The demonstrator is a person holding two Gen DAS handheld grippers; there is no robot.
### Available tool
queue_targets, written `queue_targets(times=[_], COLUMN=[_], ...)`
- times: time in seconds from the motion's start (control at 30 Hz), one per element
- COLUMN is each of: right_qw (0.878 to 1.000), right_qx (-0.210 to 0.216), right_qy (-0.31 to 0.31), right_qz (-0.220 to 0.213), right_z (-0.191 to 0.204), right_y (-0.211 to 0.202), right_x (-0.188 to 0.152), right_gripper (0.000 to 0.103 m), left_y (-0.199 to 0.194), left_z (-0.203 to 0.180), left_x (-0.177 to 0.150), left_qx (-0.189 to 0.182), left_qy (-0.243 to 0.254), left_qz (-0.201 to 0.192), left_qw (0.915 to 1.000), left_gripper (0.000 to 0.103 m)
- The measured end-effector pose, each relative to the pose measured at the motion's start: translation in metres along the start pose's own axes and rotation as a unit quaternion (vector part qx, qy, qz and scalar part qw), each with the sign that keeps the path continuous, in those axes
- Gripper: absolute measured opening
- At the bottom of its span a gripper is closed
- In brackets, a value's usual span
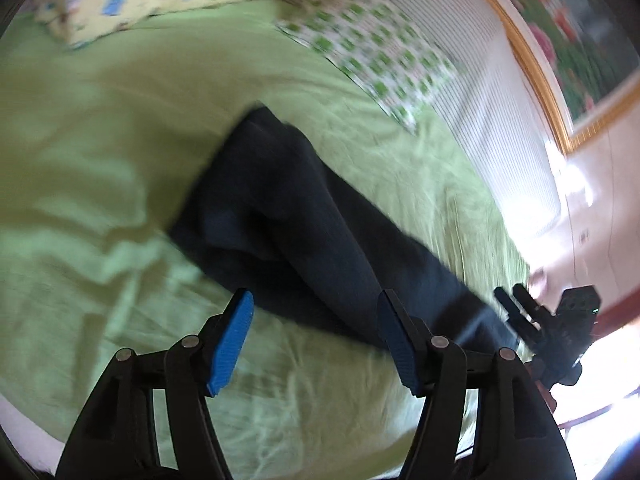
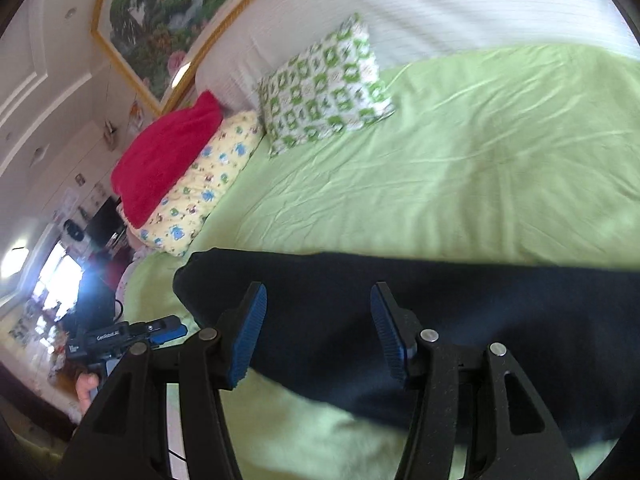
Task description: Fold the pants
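Hanging over the bed, the left gripper (image 1: 314, 334) has its blue pads wide apart with nothing pinched between them. The right gripper (image 2: 318, 330) is also spread, holding nothing. Under both, the dark pants (image 1: 280, 216) lie long and flat on the green sheet (image 1: 100, 140). Two patterned pillows (image 2: 324, 84) sit farther off.

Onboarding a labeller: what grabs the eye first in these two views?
The dark navy pants lying long across the light green bedsheet, just ahead of both open grippers, left gripper and right gripper. Next, the red towel on the yellow pillow at the bed's head, under a gold-framed painting.
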State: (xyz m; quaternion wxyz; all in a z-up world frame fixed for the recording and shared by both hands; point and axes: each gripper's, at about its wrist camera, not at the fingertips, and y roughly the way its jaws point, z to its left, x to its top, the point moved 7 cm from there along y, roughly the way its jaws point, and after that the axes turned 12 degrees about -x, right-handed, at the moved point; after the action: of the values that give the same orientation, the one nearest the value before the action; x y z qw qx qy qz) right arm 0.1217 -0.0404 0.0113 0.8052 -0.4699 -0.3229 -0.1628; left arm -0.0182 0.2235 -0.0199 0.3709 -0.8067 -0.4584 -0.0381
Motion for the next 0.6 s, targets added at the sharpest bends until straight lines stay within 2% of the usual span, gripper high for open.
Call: queue_targets(times=[0.1, 0.2, 0.27, 0.37, 0.5, 0.6], right_qw=[0.999, 0.996, 0.993, 0.987, 0.977, 0.97], right_qx=[0.024, 0.016, 0.007, 0.011, 0.027, 0.061], right_qy=[-0.003, -0.022, -0.039, -0.051, -0.059, -0.071], right_qz=[0.045, 0.083, 0.108, 0.153, 0.203, 0.226], right_z=[0.008, 0.011, 0.011, 0.006, 0.006, 0.014], right_y=[0.035, 0.067, 0.086, 0.111, 0.136, 0.146], right_x=[0.02, 0.034, 0.038, 0.039, 0.036, 0.034], right_gripper=[0.056, 0.056, 0.056, 0.056, 0.056, 0.056], left_y=[-0.004, -0.005, -0.005, 0.003, 0.016, 0.031], left_z=[0.013, 0.028, 0.034, 0.039, 0.05, 0.055], left_x=[0.014, 0.016, 0.012, 0.009, 0.007, 0.005], left_qx=[0.017, 0.029, 0.02, 0.007, 0.034, 0.048], left_qy=[-0.036, -0.084, -0.114, -0.146, -0.184, -0.203], left_qz=[-0.015, -0.029, -0.036, -0.037, -0.034, -0.031], left_qw=[0.9991, 0.9956, 0.9927, 0.9886, 0.9818, 0.9774], left_gripper=[0.074, 0.074, 0.074, 0.074, 0.074, 0.074])
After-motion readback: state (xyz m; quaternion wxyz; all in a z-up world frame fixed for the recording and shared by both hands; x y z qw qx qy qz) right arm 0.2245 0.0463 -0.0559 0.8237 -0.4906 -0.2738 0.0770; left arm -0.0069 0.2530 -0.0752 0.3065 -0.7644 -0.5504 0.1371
